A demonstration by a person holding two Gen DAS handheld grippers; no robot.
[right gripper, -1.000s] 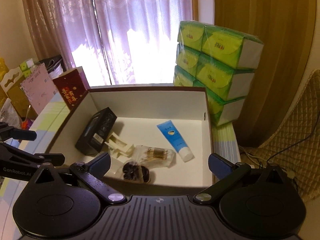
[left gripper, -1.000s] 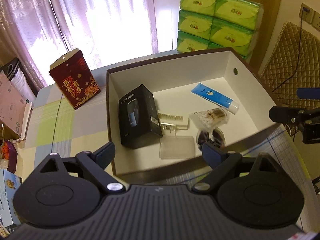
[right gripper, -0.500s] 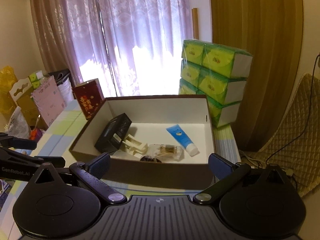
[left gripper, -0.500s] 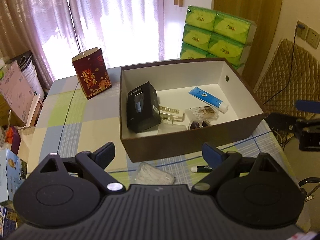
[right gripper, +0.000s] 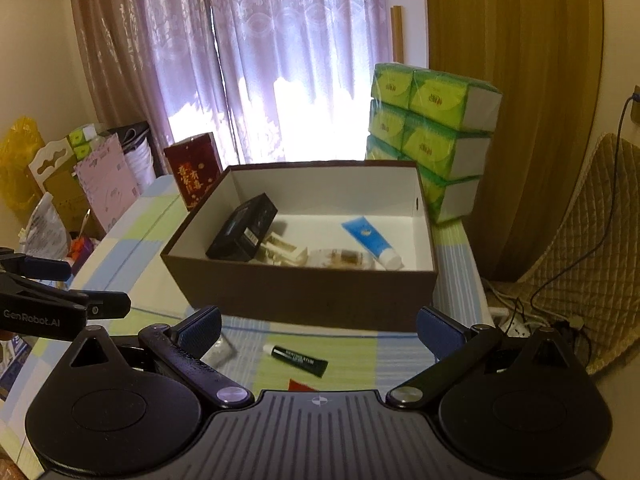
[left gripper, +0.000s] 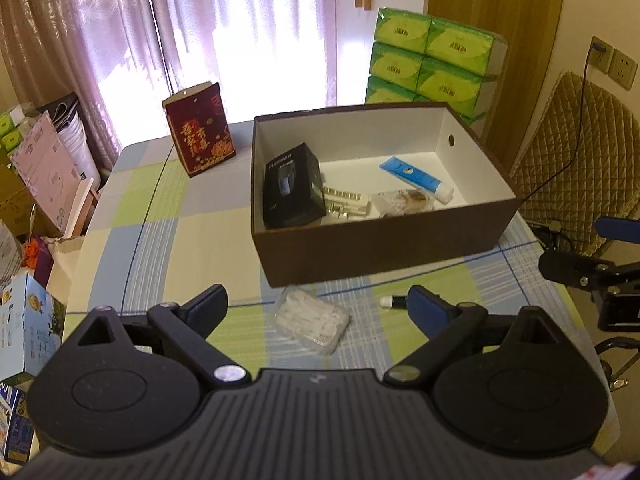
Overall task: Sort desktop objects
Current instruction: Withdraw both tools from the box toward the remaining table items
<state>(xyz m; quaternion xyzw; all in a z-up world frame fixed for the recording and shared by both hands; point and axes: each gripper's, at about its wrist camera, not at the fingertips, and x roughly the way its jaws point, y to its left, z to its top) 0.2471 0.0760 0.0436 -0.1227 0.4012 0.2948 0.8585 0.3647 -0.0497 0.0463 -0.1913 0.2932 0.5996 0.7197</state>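
Bench (left gripper: 168,216) room lies lower center, before the brown box (left gripper: 384,240), where both empty grippers (left gripper: 316,304) (right gripper: 318,326) gape around a lip-balm tube (right gripper: 299,360) lying lengthwise left-to-right, cap pointing left.

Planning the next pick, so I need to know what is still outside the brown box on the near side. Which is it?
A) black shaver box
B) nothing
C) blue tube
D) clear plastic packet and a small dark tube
D: the clear plastic packet and small dark tube lie on the tablecloth in front of the brown box.
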